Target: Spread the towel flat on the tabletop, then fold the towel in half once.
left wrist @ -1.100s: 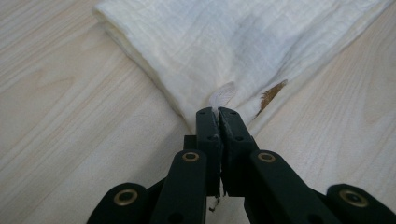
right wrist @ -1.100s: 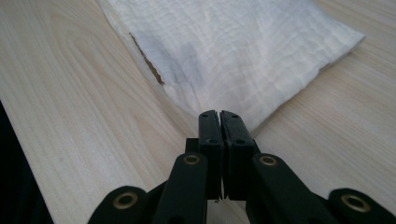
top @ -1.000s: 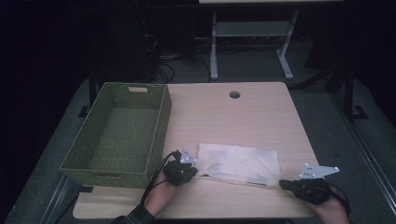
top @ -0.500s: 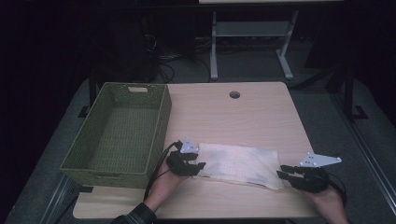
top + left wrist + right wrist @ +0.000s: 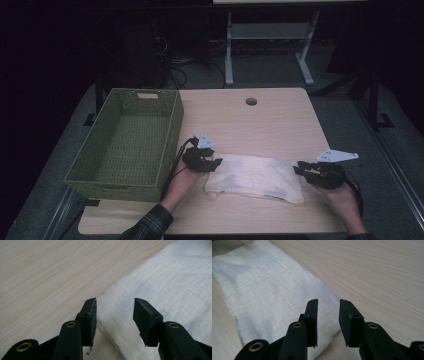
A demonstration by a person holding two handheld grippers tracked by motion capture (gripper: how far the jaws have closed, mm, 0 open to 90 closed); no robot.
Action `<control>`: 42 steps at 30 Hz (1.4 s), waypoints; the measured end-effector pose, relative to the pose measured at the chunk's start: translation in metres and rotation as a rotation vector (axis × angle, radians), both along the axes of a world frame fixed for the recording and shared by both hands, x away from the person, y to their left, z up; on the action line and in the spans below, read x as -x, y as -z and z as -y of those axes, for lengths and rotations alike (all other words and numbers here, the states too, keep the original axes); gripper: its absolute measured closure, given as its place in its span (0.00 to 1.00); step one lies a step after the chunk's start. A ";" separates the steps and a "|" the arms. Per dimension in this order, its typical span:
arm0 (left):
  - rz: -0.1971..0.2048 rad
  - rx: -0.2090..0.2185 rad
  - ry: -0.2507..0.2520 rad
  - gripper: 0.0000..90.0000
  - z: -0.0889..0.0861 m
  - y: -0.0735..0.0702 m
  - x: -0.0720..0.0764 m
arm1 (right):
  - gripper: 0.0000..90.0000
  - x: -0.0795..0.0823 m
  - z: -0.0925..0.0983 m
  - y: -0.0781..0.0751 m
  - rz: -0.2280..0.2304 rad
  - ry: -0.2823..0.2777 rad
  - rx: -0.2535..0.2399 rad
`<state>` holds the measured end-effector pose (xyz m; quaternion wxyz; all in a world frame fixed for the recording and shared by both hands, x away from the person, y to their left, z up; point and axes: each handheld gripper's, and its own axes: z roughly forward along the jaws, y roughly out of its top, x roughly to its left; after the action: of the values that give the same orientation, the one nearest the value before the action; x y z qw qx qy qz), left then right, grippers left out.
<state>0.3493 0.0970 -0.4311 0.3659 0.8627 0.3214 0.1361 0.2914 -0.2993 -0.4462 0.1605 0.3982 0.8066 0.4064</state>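
White cloth [image 5: 256, 176], folded into a thick oblong, lies flat on the surface [image 5: 260, 125] toward its near edge, long side running from 9 to 3 o'clock. Left gripper [image 5: 216, 163]: jaws have just been opening and now stand apart, free of the fabric; in the left gripper view the cloth's [image 5: 160, 292] corner edge runs up between them, and bare wood lies from 9 to 12 o'clock. Right gripper [image 5: 300, 168]: jaws have likewise just been opening and stand parted by a narrower gap, pressing on nothing; in the right gripper view the cloth's [image 5: 267, 290] end lies just beyond and below them, spreading toward 10 o'clock. Each gripper sits just beside one short end of the cloth. Green woven basket [image 5: 172, 130] stands at 9 o'clock of the left gripper, near it.
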 end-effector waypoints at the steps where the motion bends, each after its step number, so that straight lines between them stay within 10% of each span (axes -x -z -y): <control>1: 0.000 0.002 -0.012 0.59 0.000 0.000 -0.006 | 0.76 -0.008 0.001 0.000 0.003 0.011 0.003; 14: -0.014 0.019 -0.085 0.59 -0.001 0.008 -0.040 | 0.76 -0.050 0.007 0.015 -0.059 0.072 -0.021; 25: -0.038 0.005 -0.075 0.59 -0.001 0.015 -0.044 | 0.85 -0.051 0.008 0.028 -0.140 0.049 0.003; 35: -0.070 -0.018 -0.053 0.60 0.003 0.023 -0.045 | 0.96 -0.048 0.003 0.027 -0.125 0.023 0.022; 42: -0.106 -0.059 0.004 0.87 0.008 0.029 -0.044 | 0.98 -0.048 0.002 0.026 -0.118 0.020 0.034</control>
<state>0.3931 0.0888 -0.4601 0.3229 0.8798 0.3346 0.0989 0.3395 -0.3011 -0.4727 0.1233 0.4266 0.8176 0.3665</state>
